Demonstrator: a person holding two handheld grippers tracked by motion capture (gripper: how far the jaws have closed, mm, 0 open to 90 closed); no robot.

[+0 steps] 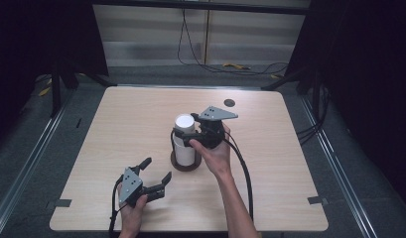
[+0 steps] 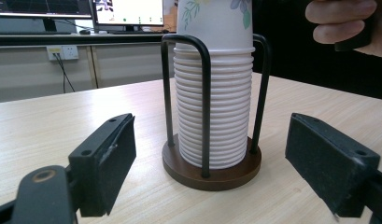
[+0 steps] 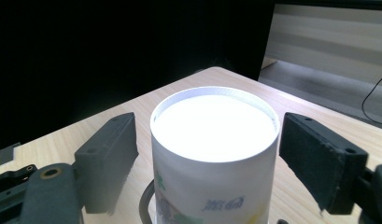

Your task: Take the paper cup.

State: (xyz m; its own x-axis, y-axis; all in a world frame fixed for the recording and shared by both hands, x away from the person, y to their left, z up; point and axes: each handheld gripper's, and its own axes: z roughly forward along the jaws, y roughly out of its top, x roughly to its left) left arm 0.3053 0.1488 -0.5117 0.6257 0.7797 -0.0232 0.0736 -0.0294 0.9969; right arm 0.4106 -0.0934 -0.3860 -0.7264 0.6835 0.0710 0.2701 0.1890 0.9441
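- A ribbed stack of white paper cups (image 2: 212,116) is being caged by black wire hoops on a round wooden base (image 2: 212,170).
- The right gripper (image 3: 212,154) fingers are being held apart around the top cup, not touching.
- The left gripper (image 1: 156,172) fingers are being held wide, empty, over the pale wood table (image 1: 290,163).

A pale wooden table (image 1: 116,124) with rounded corners stands on grey floor (image 1: 41,148). Near its middle sits a round dark wooden stand (image 1: 184,166) with black wire hoops, holding a stack of upside-down white paper cups (image 2: 212,116). A small dark disc (image 1: 229,102) lies near the far edge, and grey tape tabs (image 1: 59,203) mark the two near corners
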